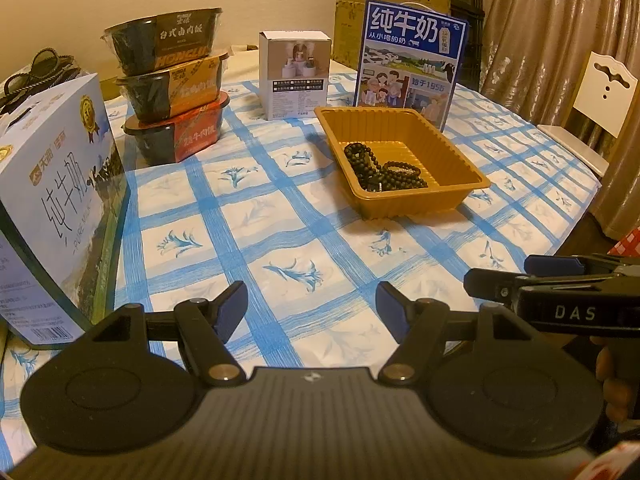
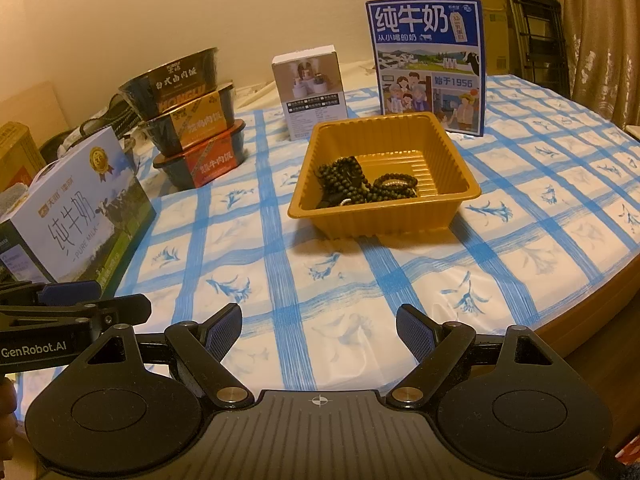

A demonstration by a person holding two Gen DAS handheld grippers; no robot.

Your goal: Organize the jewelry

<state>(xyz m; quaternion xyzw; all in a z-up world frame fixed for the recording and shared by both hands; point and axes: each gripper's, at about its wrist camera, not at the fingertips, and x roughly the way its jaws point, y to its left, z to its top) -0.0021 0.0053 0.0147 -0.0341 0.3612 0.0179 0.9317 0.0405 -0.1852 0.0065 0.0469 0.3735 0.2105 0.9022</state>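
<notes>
A golden plastic tray (image 1: 444, 152) (image 2: 448, 148) sits mid-table on the blue-checked cloth. Dark beaded bracelets and necklaces (image 1: 380, 170) (image 2: 360, 186) lie heaped in its near-left corner. My left gripper (image 1: 312, 304) hovers over the near part of the cloth, well short of the tray, open with nothing between its blue pads. My right gripper (image 2: 318, 326) is also open and empty, close to the table's front edge. Each gripper shows at the other view's side: the right gripper (image 1: 500, 280) in the left wrist view, the left gripper (image 2: 100, 300) in the right wrist view.
Three stacked meal bowls (image 1: 176, 88) (image 2: 192, 120) stand at the back left. A milk carton box (image 1: 52, 208) (image 2: 80, 208) lies at the near left. A small white box (image 1: 294, 74) and an upright blue milk box (image 1: 412, 60) stand behind the tray. A chair (image 1: 592, 112) is at the right.
</notes>
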